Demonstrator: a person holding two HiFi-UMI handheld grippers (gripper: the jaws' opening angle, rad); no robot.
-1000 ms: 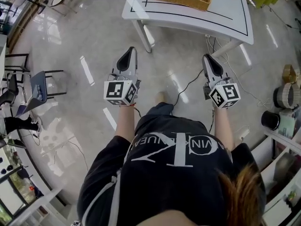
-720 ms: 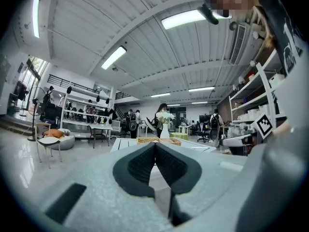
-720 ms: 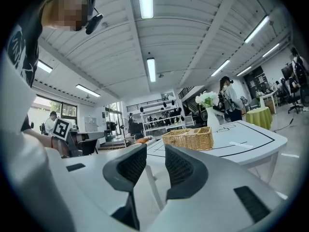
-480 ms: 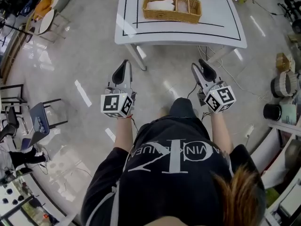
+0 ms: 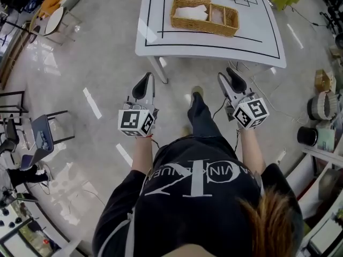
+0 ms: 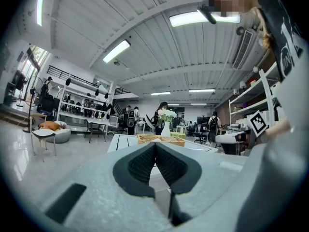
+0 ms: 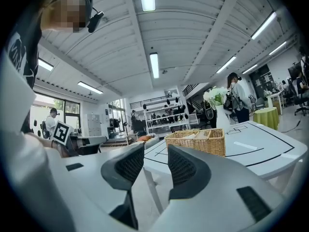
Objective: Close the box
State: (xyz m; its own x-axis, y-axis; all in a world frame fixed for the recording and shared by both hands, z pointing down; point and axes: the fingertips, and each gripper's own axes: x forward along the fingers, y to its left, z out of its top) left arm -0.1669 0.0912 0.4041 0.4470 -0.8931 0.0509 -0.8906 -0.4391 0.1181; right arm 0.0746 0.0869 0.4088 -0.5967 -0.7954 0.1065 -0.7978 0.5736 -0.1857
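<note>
Left tool [image 5: 143, 84] closed, empty. Right tool [image 5: 231, 80] empty, jaws just opening, now parted. Box [image 5: 204, 13] on counter [image 5: 214, 43], ahead of both tools, well apart. Lid not discernible. Likely best: approach level, open left tool before contact.

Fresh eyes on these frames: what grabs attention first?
A wicker basket sits on the white table at the head view's top. Below it, over the floor, a person in black holds the left tool, shut, and the right tool, whose jaws have just been opening with nothing between them.
</note>
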